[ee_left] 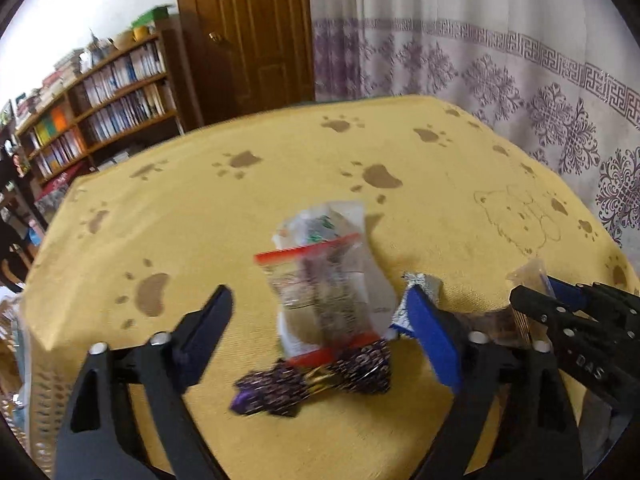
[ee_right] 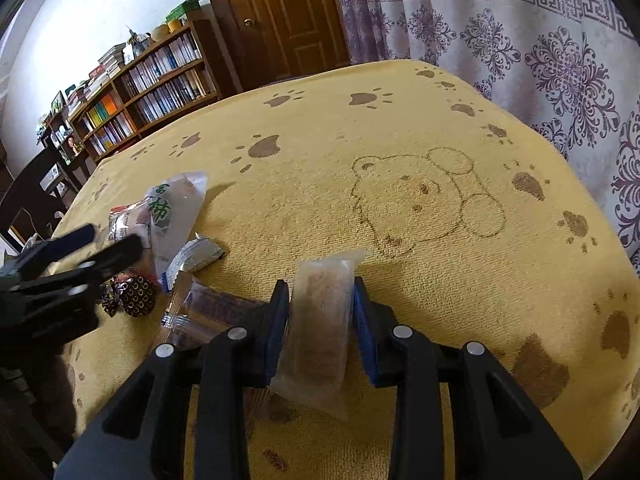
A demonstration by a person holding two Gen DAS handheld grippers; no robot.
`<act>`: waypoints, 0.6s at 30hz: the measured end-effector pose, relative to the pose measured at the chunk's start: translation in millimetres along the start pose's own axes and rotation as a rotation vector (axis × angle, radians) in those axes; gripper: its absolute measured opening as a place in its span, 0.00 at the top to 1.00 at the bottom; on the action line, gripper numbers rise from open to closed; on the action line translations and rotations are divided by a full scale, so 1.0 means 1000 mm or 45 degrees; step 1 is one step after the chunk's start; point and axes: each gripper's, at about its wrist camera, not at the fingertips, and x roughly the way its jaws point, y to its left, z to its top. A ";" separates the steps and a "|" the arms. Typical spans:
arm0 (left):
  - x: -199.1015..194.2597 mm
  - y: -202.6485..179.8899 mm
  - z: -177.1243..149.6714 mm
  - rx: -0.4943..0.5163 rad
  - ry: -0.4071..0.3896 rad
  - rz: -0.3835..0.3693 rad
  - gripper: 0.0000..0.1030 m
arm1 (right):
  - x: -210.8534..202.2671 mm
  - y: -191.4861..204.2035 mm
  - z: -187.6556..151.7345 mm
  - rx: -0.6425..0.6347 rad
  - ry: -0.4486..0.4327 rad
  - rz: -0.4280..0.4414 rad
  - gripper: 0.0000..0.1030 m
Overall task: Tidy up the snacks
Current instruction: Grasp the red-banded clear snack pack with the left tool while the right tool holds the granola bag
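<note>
Showing clear-wrapped brown snack bar [ee_right: 320,332] | right gripper [ee_right: 320,328] clamping it

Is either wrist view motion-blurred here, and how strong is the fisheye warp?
Left wrist view: the red-striped clear packet and the purple wrapped candies are smeared by motion; table edge bows strongly. Right wrist view: sharper, the pale snack bar between the right tool is crisp, only the left tool is blurred; soft daylight, mild shadows.

Black grippers with silver screws; blue pads line the fingers [ee_right: 362,328].
</note>
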 end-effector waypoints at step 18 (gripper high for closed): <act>-0.015 0.031 -0.014 -0.141 -0.004 -0.096 0.63 | -0.013 -0.008 0.001 0.046 -0.066 0.083 0.71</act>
